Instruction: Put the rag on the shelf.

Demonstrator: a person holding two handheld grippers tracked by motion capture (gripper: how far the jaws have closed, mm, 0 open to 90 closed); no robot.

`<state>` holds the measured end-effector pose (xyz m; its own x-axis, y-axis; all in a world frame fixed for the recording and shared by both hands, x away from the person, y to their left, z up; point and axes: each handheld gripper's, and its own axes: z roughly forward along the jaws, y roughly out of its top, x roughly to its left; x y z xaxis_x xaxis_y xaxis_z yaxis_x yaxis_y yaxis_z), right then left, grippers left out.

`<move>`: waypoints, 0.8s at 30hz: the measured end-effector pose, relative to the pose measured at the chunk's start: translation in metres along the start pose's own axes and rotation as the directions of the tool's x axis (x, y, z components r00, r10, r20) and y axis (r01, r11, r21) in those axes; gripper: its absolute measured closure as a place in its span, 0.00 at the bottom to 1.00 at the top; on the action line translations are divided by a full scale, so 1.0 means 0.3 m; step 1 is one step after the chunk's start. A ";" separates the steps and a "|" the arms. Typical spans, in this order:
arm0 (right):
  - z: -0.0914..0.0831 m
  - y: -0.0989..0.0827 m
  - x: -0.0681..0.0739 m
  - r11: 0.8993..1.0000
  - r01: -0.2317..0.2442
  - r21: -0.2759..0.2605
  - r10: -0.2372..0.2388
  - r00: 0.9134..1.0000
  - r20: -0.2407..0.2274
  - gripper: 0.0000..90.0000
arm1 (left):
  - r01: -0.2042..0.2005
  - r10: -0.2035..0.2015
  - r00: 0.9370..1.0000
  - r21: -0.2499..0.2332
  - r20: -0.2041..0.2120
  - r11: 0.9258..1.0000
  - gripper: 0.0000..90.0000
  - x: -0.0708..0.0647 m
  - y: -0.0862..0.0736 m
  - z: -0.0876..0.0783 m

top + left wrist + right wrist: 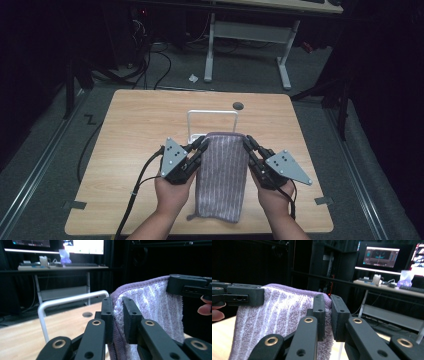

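Both hands hold grippers — the left gripper and right gripper each pinch a top corner of the soft, floppy purple striped towel, hanging over the desk's near edge by the white wire rack. It feels light and bends easily.

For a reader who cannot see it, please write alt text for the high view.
Two hand-held black grippers, left gripper and right gripper, each pinch a far corner of a folded purple striped towel on a light wooden table. A white metal wire rack stands just behind the towel.
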<state>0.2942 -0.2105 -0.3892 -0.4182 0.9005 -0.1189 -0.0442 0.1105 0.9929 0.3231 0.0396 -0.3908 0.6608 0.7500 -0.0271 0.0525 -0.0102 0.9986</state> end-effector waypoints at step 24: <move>0.124 0.125 -0.065 1.000 -0.002 -0.014 0.002 1.000 0.001 0.93 | -0.001 0.001 1.000 -0.027 -0.029 1.000 0.90 0.095 0.126 0.104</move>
<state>0.3343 -0.2082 -0.3499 -0.4173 0.9012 -0.1169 -0.0559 0.1029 0.9931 0.3674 0.0399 -0.3555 0.6385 0.7692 -0.0250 0.0316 0.0063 0.9995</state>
